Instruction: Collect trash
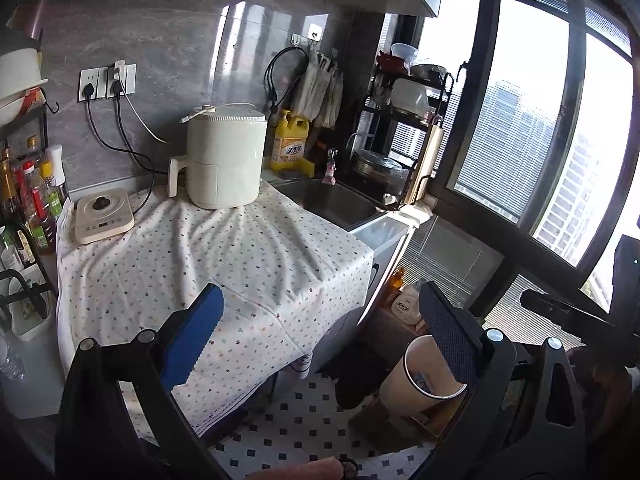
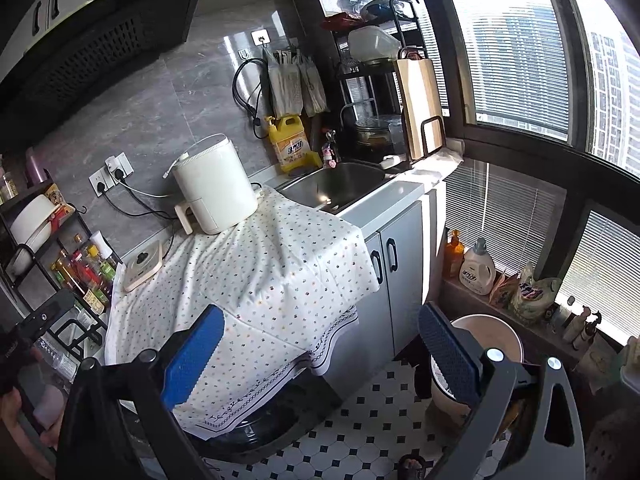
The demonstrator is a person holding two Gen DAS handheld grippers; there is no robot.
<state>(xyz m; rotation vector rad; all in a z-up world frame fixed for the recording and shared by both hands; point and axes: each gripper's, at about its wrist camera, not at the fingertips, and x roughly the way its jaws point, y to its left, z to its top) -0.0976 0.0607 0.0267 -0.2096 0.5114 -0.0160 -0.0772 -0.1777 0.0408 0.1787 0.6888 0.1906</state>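
A beige trash bin (image 1: 416, 380) stands on the tiled floor right of the counter; it also shows in the right wrist view (image 2: 500, 340), partly hidden behind a finger. My left gripper (image 1: 320, 328) is open and empty, held above the front of the dotted tablecloth (image 1: 208, 256). My right gripper (image 2: 320, 336) is open and empty, also over the cloth's front edge (image 2: 260, 280). No loose trash shows on the cloth. The other gripper's body shows at the right edge of the left wrist view (image 1: 568, 308).
On the cloth stand a white air fryer (image 1: 224, 160) and a small induction plate (image 1: 104, 216). A sink (image 1: 332, 200), yellow detergent jug (image 1: 290, 140) and dish rack (image 1: 404, 120) lie behind. Sauce bottles (image 1: 28, 200) stand left. Detergent bottles (image 2: 476, 264) line the window sill.
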